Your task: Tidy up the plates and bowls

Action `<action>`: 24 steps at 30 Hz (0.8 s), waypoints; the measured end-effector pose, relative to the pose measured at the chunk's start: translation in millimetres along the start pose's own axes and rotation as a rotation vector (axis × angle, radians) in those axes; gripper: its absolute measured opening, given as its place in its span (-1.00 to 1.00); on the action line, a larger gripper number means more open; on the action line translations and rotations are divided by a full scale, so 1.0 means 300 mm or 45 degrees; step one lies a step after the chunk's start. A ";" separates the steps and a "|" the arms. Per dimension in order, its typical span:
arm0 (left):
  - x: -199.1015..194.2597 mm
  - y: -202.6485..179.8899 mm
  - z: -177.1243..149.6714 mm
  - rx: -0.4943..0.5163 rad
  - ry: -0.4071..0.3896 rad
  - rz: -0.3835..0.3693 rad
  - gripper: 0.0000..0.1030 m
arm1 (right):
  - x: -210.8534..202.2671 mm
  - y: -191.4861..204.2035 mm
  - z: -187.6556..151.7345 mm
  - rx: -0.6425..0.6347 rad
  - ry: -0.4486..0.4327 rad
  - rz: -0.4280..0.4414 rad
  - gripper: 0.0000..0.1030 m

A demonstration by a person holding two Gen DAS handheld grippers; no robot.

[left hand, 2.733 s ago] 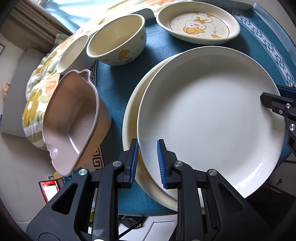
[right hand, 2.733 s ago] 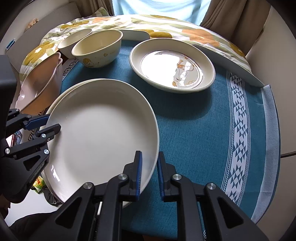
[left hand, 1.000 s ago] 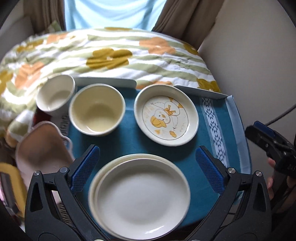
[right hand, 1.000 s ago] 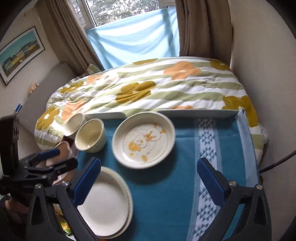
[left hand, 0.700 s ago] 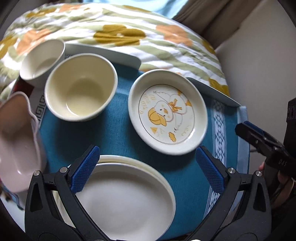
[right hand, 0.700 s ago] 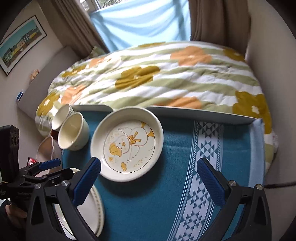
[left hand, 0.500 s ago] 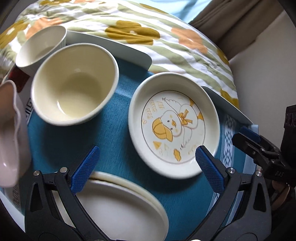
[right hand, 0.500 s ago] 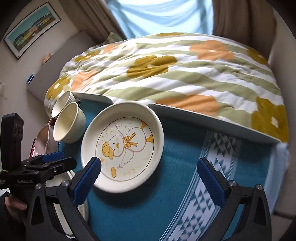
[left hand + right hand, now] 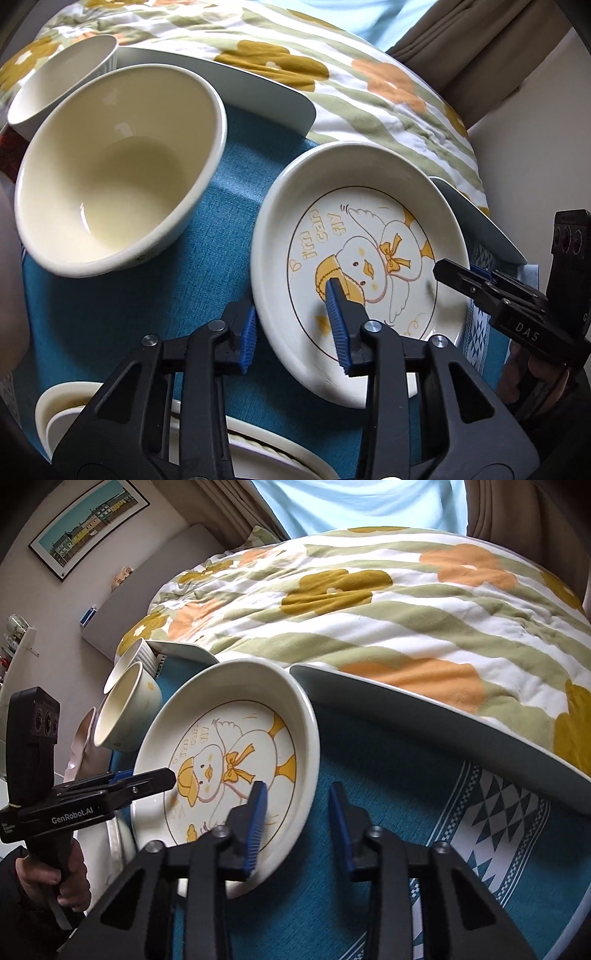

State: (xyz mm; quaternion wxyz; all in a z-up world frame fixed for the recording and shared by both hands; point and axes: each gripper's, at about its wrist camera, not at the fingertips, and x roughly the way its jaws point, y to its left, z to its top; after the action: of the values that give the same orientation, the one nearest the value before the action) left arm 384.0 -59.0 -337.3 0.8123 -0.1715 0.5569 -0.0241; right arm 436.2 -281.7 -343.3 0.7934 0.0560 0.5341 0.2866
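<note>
Duck plate [image 9: 369,236] sits on the blue-clothed table [image 9: 147,306], right of the cream bowl [image 9: 114,173] and just beyond the stacked plain plates [image 9: 266,454] at the near edge.

Left tongs [image 9: 291,328] straddle the plate's near-left rim: one blue pad outside the wall, the other inside over the duck print. Gap is narrow, but the pads do not look pressed home; rim sits between them, not yet pinched.

Right tongs [image 9: 297,819] do the same on the opposite rim [image 9: 306,775], one pad inside, one outside over the cloth, also part-closed with a gap showing.

Two-sided hold makes sense: the dish is deep-walled and glazed, so a single rim pinch would likely let it tip or slip.

Judgement: grasp stage. Probable destination is the plain stack, though that is a guess.

Small white cup [image 9: 62,74] stands behind the bowl; the floral quilt [image 9: 369,602] lies beyond the table.
</note>
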 end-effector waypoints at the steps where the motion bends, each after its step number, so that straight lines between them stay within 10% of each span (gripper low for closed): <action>1: -0.002 0.008 -0.002 -0.006 -0.003 0.001 -0.55 | 0.004 0.000 -0.002 -0.002 0.007 0.015 -0.67; 24: -0.185 -0.023 -0.020 0.121 -0.094 0.025 -0.64 | -0.152 0.126 -0.019 -0.055 -0.128 -0.047 -0.72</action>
State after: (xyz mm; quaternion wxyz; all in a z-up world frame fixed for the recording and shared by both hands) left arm 358.5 -54.3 -287.4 0.8398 -0.1278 0.5264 -0.0362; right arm 404.3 -275.2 -293.5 0.8255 0.0434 0.4880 0.2803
